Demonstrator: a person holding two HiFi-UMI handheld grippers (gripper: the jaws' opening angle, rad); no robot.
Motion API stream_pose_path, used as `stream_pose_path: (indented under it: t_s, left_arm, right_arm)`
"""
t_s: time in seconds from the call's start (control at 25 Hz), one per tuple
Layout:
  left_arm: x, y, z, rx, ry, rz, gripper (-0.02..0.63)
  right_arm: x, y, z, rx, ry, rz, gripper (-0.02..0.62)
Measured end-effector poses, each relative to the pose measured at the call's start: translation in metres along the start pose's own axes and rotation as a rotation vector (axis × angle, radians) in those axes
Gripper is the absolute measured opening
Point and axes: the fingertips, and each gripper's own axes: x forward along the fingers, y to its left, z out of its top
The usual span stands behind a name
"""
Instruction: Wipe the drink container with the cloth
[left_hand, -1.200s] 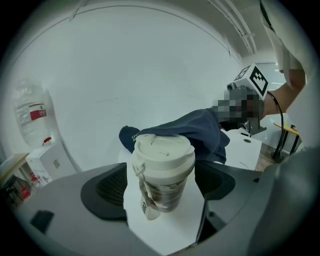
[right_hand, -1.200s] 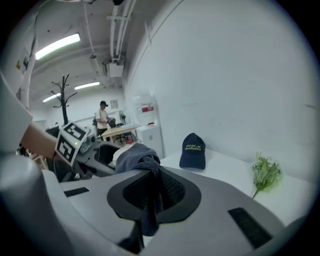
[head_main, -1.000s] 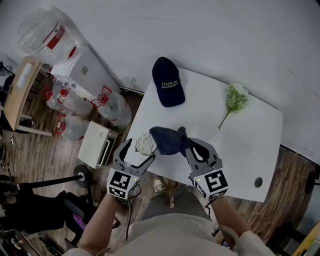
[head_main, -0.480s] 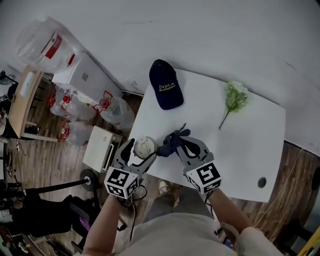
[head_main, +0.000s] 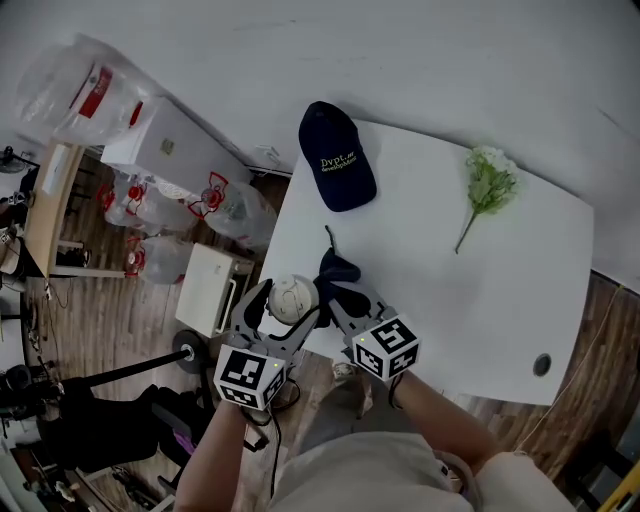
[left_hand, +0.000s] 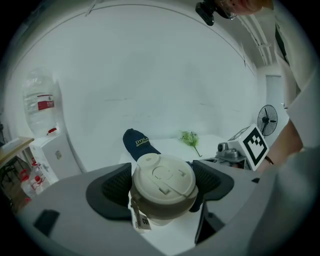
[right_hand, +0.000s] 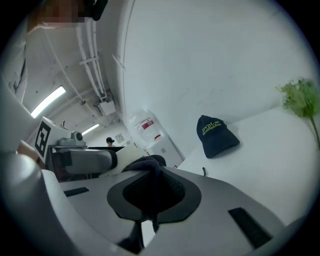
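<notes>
A cream drink container with a lidded top is held over the table's near left corner, and my left gripper is shut on its sides. A dark navy cloth is pressed against the container's right side, with my right gripper shut on a bunched part of it. In the left gripper view the cloth shows only as a dark edge behind the container. One strand of cloth trails onto the table.
A navy cap lies at the white table's far left and a green flower sprig at the far right. A dark round hole sits near the right front corner. Water jugs and a white box stand on the floor to the left.
The cloth has gone from draped over the container to bunched tightly at its right side. The right gripper has swung left and close to the left gripper.
</notes>
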Motion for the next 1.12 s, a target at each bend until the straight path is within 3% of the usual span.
stream_pose_path:
  t_s: [0.12,0.32,0.48,0.6,0.8,0.96,1.12]
  left_arm:
    - [0.0,0.001,-0.002,0.009,-0.005,0.001,0.397]
    - [-0.002,0.002,-0.002,0.019,-0.006,-0.022,0.398]
    - [-0.001,0.003,-0.001,0.021,-0.005,-0.022,0.398]
    - [-0.002,0.002,-0.003,0.03,0.0,-0.039,0.397]
    - [-0.002,0.0,-0.001,0.075,-0.018,-0.114,0.397]
    - [-0.003,0.0,0.0,0.097,-0.059,-0.147,0.396]
    - [-0.004,0.0,0.001,0.112,-0.074,-0.171,0.396]
  right_arm:
    - [0.01,-0.013,-0.017,0.0,0.016,-0.015,0.038]
    - [0.023,-0.037,-0.068,-0.041,0.205,-0.069,0.038]
    - [0.027,-0.043,-0.076,-0.075,0.295,-0.117,0.038]
    - [0.024,-0.036,-0.071,-0.068,0.333,-0.077,0.038]
    - [0.005,0.0,-0.024,-0.02,0.284,0.04,0.038]
    - [0.001,0.015,0.024,-0.033,0.205,0.036,0.038]
    - [0.016,0.017,0.044,-0.038,0.114,0.05,0.038]
